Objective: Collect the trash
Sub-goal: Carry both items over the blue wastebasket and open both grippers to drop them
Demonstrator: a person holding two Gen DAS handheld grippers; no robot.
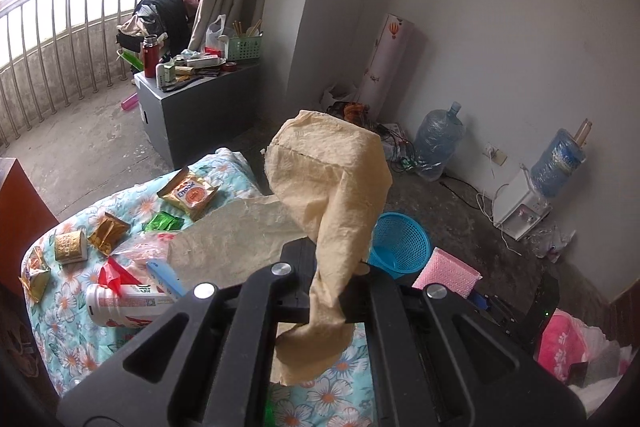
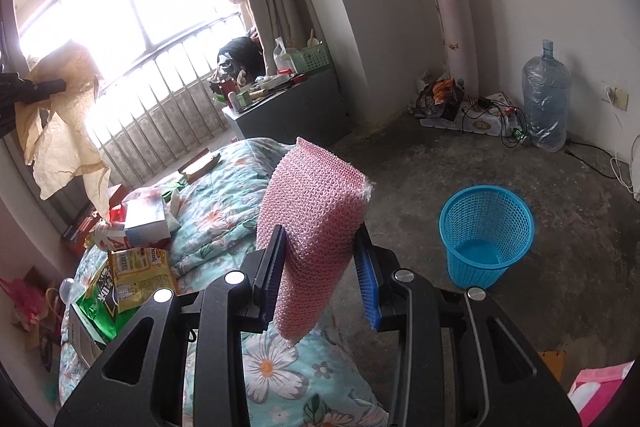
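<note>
Carry-to-bin step. My left gripper (image 1: 326,291) is clamped on the crumpled tan paper (image 1: 332,183); my right gripper (image 2: 320,267) pinches the pink foam mesh (image 2: 316,211). Both are over the bed (image 2: 224,195). Next: swing over the blue basket (image 2: 486,227) on the floor, then let go.

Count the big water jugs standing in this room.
2. One clear blue plastic water jug stands on the floor by the wall, near the cables. The second blue water jug sits tilted on the white dispenser further right. Others may be hidden.
</note>
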